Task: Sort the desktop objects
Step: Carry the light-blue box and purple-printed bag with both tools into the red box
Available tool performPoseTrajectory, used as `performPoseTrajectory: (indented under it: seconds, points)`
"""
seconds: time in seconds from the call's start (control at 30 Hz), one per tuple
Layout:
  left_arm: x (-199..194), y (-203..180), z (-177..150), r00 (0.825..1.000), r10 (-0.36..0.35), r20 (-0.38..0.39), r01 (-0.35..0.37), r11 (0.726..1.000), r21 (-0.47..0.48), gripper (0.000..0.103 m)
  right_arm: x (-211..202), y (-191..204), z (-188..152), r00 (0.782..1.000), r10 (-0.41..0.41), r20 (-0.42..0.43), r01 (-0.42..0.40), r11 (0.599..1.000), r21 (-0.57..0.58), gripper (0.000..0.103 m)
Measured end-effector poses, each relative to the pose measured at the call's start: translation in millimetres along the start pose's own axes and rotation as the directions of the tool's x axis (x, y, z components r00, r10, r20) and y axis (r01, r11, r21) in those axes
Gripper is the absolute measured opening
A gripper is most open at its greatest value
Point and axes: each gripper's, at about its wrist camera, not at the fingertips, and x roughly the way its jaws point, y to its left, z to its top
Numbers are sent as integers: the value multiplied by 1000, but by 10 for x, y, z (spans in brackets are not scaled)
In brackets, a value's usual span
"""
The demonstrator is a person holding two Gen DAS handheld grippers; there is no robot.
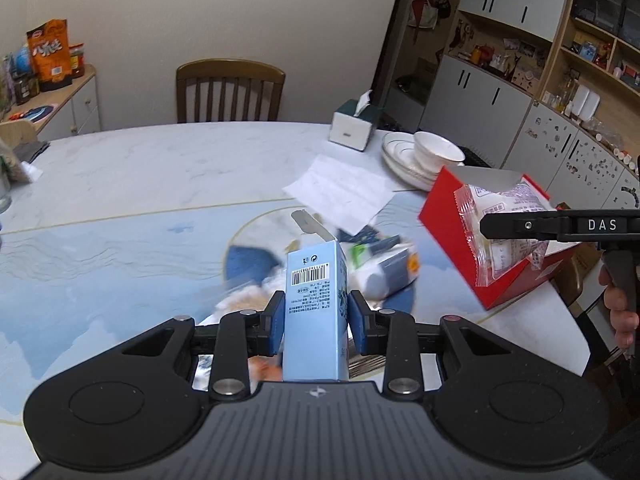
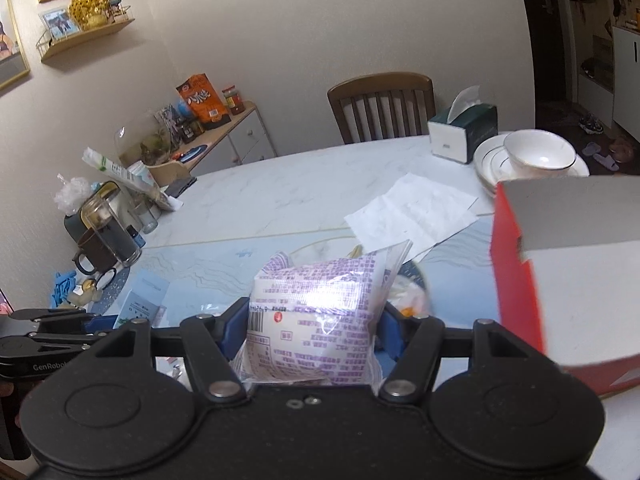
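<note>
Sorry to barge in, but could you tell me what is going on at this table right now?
A person is sorting table clutter with two handheld grippers. The left gripper is shut on a light blue carton with a barcode, held above the table. The right gripper is shut on a clear plastic snack packet with purple print, beside an open red cardboard box.

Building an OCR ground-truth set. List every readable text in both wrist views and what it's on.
"DAS": right claw, on its black arm.
"GenRobo", cut off by the right claw's body: left claw's handle.
Blue carton held in the left claw: barcode and small print, unreadable.
Purple-printed snack bag: print too blurred.
Orange snack bag: large characters, not legible.
</note>
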Motion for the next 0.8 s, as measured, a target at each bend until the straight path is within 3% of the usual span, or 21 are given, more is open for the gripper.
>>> performPoseTrajectory:
  seconds: [0.5,0.8]
  points:
    - [452,-910,335,997,-76,-6,76,994,81,31,-429,-874,237,997,-48,55,47,999,12,64]
    - [871,-1559,630,989,-146,-25,148,973,178,31,-572,-1375,288,992,-105,65,102,994,45,64]
